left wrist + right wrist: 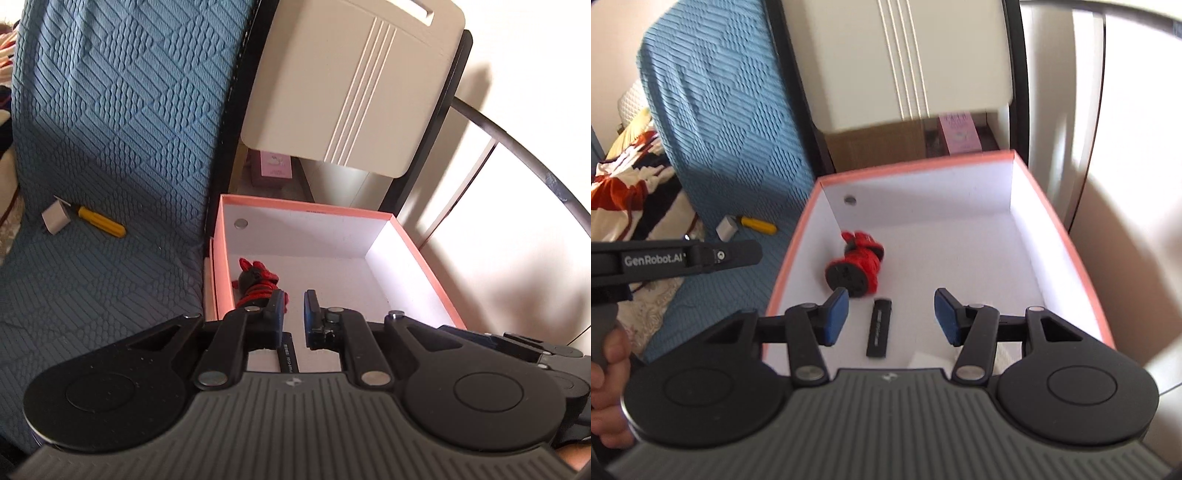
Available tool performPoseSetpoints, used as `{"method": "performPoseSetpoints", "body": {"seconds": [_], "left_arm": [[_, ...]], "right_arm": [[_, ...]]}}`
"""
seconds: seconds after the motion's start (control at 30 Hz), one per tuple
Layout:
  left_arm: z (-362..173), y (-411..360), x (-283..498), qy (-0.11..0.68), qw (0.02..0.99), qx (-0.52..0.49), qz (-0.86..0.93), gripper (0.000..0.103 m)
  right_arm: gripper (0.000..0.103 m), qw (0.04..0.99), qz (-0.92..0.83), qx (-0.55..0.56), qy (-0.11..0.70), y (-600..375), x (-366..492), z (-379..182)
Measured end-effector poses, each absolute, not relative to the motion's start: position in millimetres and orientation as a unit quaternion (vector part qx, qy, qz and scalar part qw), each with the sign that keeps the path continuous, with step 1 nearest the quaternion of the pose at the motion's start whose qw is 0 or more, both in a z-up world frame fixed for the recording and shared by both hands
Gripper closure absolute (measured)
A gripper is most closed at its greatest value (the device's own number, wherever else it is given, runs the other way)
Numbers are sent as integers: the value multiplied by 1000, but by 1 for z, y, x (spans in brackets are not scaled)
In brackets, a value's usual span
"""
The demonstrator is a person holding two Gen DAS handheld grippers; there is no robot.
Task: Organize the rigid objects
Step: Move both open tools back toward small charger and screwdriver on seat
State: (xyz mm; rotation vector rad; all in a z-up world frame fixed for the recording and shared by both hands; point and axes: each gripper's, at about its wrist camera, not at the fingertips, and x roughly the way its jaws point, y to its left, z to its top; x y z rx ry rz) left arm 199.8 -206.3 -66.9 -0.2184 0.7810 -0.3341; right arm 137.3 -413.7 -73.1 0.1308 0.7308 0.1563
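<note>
The pink-rimmed box (1067, 240) is the landmark; inside it lie two things: one red and black spool (855, 267) near its left wall, and one black stick (878, 328), flat on the floor just nearer the camera than the spool, its long axis running roughly front to back. Still outside the box, well to its left on the blue quilted cover (110, 129), lie two more: one yellow-handled tool (101, 221) and one small grey block (55, 219) touching its end; the tool's long axis runs slantwise, the handle pointing back toward the box.

The right gripper (891, 317) hangs over the box's near end, its blue pads wide apart and holding nothing; the stick sits on the floor below the gap between them. The left gripper (294, 310) also hovers at the box's near edge, its pads close with only a narrow gap and nothing visibly between them; I judge it empty.

The coming move probably turns on the pair left of the box: they lie on the left gripper's side, forward and left of it, so the left hand is the nearer; to take the tool across its handle the jaws would need turning to meet that slant.
</note>
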Motion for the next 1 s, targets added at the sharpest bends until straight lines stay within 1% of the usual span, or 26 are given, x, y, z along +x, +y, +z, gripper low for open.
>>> {"method": "performPoseSetpoints", "body": {"seconds": [0.1, 0.4, 0.6, 1.0], "left_arm": [[-54, -192, 191, 358, 916, -93, -158, 90], [-28, -138, 173, 314, 935, -105, -131, 90], [-32, -106, 165, 311, 938, -104, -110, 88], [-53, -49, 148, 310, 938, -118, -99, 87]], "right_arm": [[48, 936, 82, 67, 337, -404, 136, -58], [48, 946, 116, 52, 297, -358, 126, -28], [48, 942, 140, 38, 303, -321, 123, -35], [48, 934, 172, 14, 313, -254, 114, -57]]}}
